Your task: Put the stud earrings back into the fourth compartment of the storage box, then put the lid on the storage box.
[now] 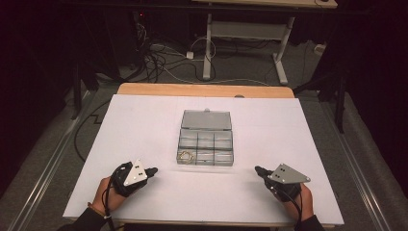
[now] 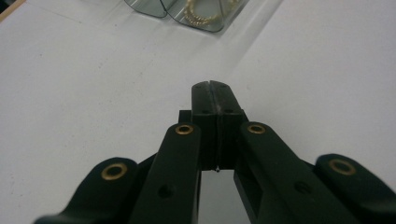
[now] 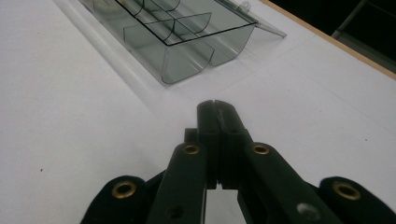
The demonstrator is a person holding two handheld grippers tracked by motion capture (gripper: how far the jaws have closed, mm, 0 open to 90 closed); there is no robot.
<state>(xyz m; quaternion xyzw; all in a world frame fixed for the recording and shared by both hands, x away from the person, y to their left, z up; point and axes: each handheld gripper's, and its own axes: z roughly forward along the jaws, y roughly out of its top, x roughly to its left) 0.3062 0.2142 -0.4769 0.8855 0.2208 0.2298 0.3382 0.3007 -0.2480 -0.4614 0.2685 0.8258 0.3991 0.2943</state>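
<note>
In the high view the left gripper lies at the lower left of the white table, held in a hand that comes in from the bottom edge; a grey three-cornered plate sits on top of it. Its jaws are pressed together with nothing between them, which the left gripper view shows plainly: the two matte black pads meet along a thin seam, and brass-coloured rivets dot the arms behind them. That view also brings out, at its upper edge, a beaded gold-coloured ring lying in a rounded corner compartment of the clear plastic box; from above it is a small pale loop in the near-left compartment.

The box stands at the centre of the high view, between the two grippers and well apart from both, its flat lid folded open on the far side. It is smoky, see-through and divided into a grid.

At the lower right, the right gripper is likewise closed on nothing. The right gripper view shows the box in its upper middle, with curved compartment floors, thin partition walls and the lid's small latch tab, details too fine to read from above.
</note>
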